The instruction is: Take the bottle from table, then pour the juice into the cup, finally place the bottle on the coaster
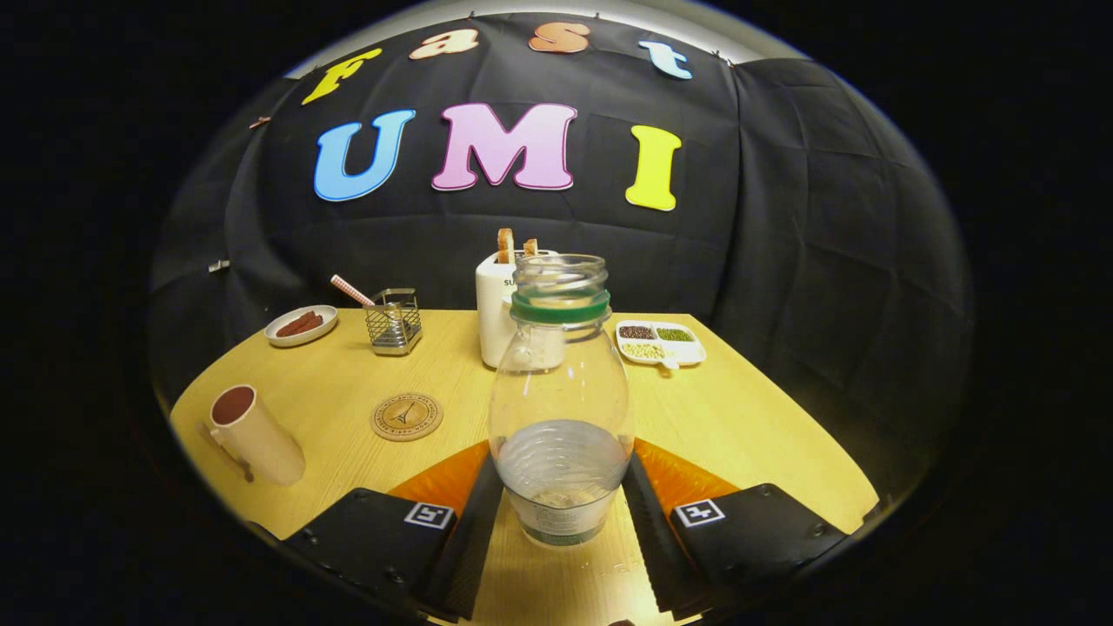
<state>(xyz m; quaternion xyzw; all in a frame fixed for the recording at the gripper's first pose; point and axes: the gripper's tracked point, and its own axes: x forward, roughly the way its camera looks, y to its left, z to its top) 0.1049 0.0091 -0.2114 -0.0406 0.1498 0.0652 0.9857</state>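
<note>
A clear plastic bottle [561, 382] with a green neck ring and no cap stands upright between my fingers. My gripper [563, 469] is shut on its lower body, one finger pressing on each side. Clear liquid fills only the bottom part of the bottle. Whether its base rests on the wooden table [748, 426] I cannot tell. A round cork coaster [407, 416] lies ahead and to the left of the fingers. Further left, near the table's edge, stands a cream cup [254, 436] with a dark brown inside.
Behind the bottle is a white toaster [496, 313] with bread slices in it. A wire holder [393, 322] and a small plate of brown food [301, 325] sit at the back left. A divided white dish of beans [661, 342] sits at the back right.
</note>
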